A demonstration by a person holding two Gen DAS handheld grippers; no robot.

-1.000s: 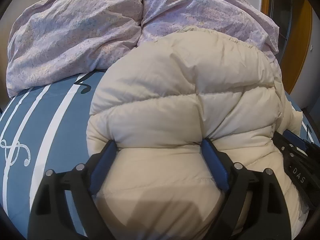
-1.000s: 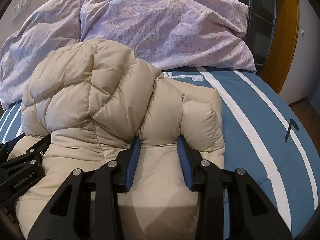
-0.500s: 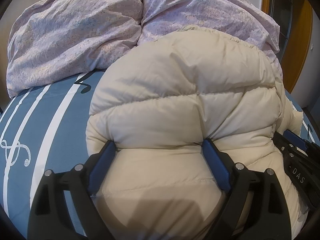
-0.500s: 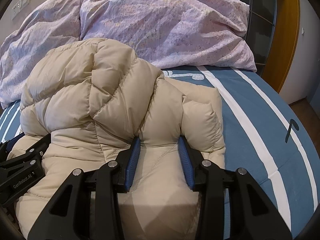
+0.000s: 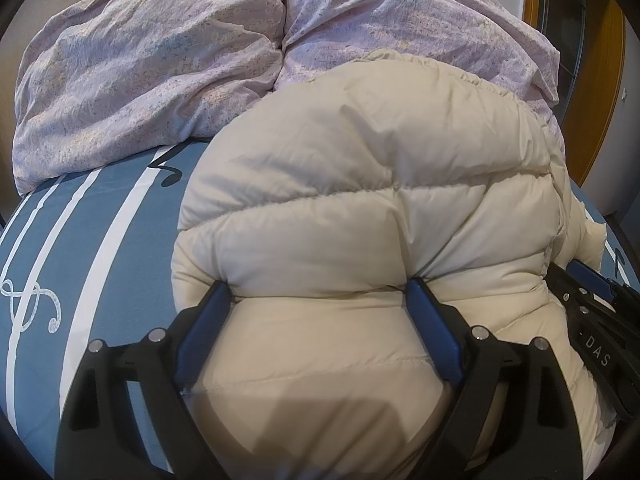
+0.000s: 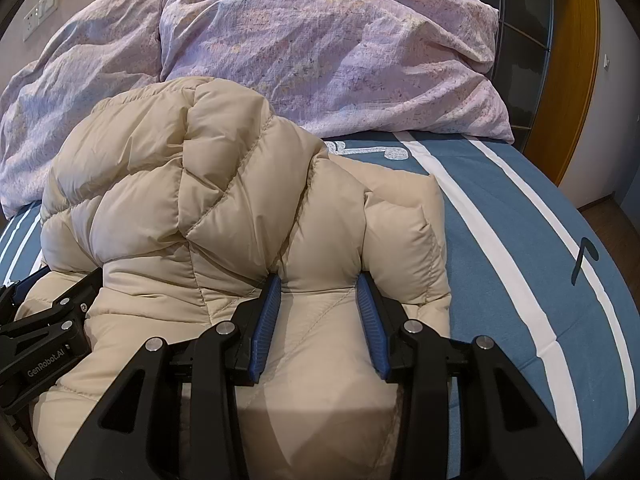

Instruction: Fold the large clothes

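Note:
A beige puffer jacket [image 5: 360, 208] lies bunched and folded over on the blue striped bed sheet [image 5: 100, 240]. My left gripper [image 5: 318, 292] squeezes a thick roll of the jacket between its blue pads, jaws held wide by the padding. My right gripper [image 6: 318, 280] is shut on another thick fold of the same jacket [image 6: 180, 200] near its right edge. Each gripper shows in the other's view: the right one at the left wrist view's right edge [image 5: 592, 320], the left one at the right wrist view's left edge [image 6: 44, 320].
Rumpled lilac bedding [image 5: 160, 60] is piled at the head of the bed, just behind the jacket; it also fills the back of the right wrist view [image 6: 340, 52]. A wooden door frame [image 6: 568, 80] stands at the right. Bare sheet [image 6: 520, 240] lies right of the jacket.
Almost nothing has changed. The jacket's bulge has shifted very slightly while both grippers keep their hold.

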